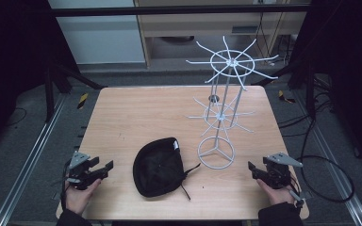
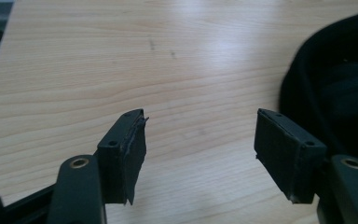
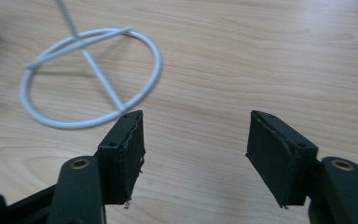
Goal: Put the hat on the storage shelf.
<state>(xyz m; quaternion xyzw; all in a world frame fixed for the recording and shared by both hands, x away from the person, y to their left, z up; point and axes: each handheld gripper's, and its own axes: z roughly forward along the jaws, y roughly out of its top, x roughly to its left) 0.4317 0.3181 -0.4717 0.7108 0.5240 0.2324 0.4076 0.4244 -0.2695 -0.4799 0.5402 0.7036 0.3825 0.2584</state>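
A black cap (image 1: 159,167) lies upside down near the front middle of the wooden table (image 1: 136,113), a strap trailing to its right. A white wire display rack (image 1: 224,103) with two tiers of radiating hooks stands right of the cap on a ring base (image 1: 216,152). My left gripper (image 1: 104,168) rests open at the front left, left of the cap; the cap's edge (image 2: 328,84) shows beside its right jaw. My right gripper (image 1: 253,170) is open at the front right, just right of the ring base (image 3: 91,77). Nothing sits between either pair of jaws.
Bare wood stretches over the table's left and far parts. Metal rails (image 1: 33,155) run along the floor on both sides. Cables (image 1: 332,162) lie on the floor at the right, and a cabinet (image 1: 207,28) stands behind the table.
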